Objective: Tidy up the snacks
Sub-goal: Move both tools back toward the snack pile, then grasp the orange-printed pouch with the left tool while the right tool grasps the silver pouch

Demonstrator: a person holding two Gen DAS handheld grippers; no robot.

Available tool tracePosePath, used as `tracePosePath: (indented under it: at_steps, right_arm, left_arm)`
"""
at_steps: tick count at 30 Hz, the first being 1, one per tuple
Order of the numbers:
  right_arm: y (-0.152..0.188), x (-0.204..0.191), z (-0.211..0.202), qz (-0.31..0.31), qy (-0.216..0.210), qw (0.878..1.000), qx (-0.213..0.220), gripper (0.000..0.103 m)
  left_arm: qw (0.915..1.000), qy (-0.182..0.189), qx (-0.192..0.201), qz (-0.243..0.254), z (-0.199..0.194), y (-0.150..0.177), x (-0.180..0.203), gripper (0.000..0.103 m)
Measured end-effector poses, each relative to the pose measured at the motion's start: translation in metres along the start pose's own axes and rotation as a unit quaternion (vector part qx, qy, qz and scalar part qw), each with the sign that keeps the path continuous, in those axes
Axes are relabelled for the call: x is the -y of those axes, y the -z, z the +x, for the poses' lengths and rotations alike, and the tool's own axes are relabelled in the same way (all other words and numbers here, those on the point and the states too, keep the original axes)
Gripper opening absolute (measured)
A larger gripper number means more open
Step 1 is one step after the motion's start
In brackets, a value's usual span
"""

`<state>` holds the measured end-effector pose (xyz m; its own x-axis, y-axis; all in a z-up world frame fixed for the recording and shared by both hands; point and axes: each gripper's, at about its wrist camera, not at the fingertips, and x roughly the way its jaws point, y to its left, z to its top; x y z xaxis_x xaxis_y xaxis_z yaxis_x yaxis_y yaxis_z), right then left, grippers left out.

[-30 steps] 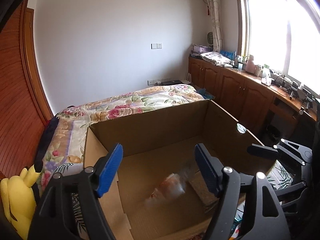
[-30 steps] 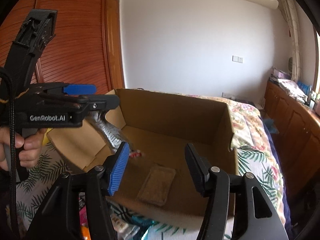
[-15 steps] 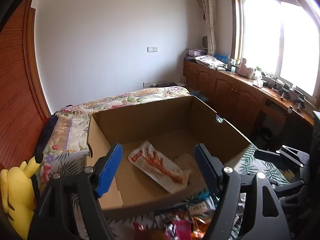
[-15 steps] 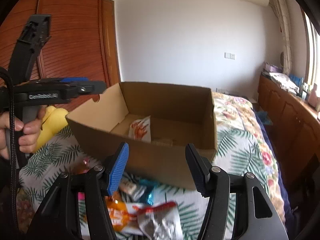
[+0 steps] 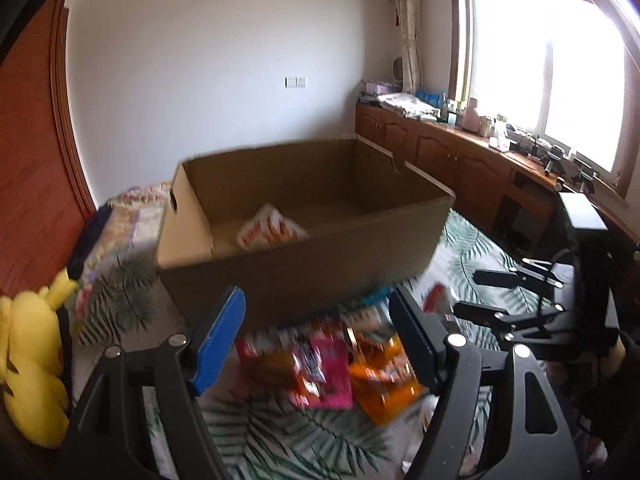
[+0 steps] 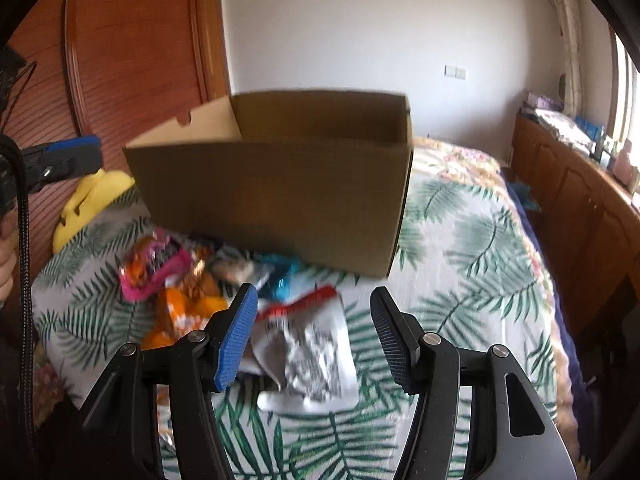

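An open cardboard box (image 5: 304, 264) (image 6: 276, 196) stands on the bed. A white snack bag with red print (image 5: 272, 232) lies inside it. Several loose snack packets lie on the leaf-print cover in front of the box: a pink one (image 5: 324, 372) (image 6: 152, 268), an orange one (image 5: 384, 380) (image 6: 184, 316), a silver and red one (image 6: 308, 344). My left gripper (image 5: 316, 344) hangs open above the pink and orange packets, holding nothing. My right gripper (image 6: 314, 336) hangs open above the silver packet, holding nothing, and shows at the right edge of the left wrist view (image 5: 492, 296).
A yellow plush toy (image 5: 32, 360) (image 6: 88, 204) lies left of the box by the wooden wardrobe (image 6: 132, 52). Wooden cabinets (image 5: 452, 164) with clutter on top run under the window at the right. The bed cover (image 6: 460, 272) right of the packets is bare.
Both grippers have drawn back and down from over the box to the packets in front of it. A white snack bag that was falling a second ago now lies in the box.
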<state>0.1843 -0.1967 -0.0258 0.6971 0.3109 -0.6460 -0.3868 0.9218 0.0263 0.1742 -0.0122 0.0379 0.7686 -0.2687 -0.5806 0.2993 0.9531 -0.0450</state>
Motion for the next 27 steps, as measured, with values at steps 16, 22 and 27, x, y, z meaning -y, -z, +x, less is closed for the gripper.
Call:
tracePosePath:
  at_steps: [16, 22, 27]
  right_arm:
    - [0.025, 0.007, 0.029, -0.011, -0.026, 0.998, -0.058, 0.064]
    - [0.027, 0.018, 0.03, 0.021, -0.062, 0.996, -0.063, 0.065]
    - [0.028, 0.021, 0.03, 0.031, -0.055, 0.996, -0.061, 0.065]
  left_arm:
    - [0.9973, 0.021, -0.066, -0.023, 0.019, 0.086, 0.031, 0.075]
    - [0.9965, 0.032, -0.077, -0.011, 0.026, 0.099, 0.053, 0.075]
    - [0.9964, 0.041, -0.074, 0.006, 0.019, 0.102, 0.073, 0.075]
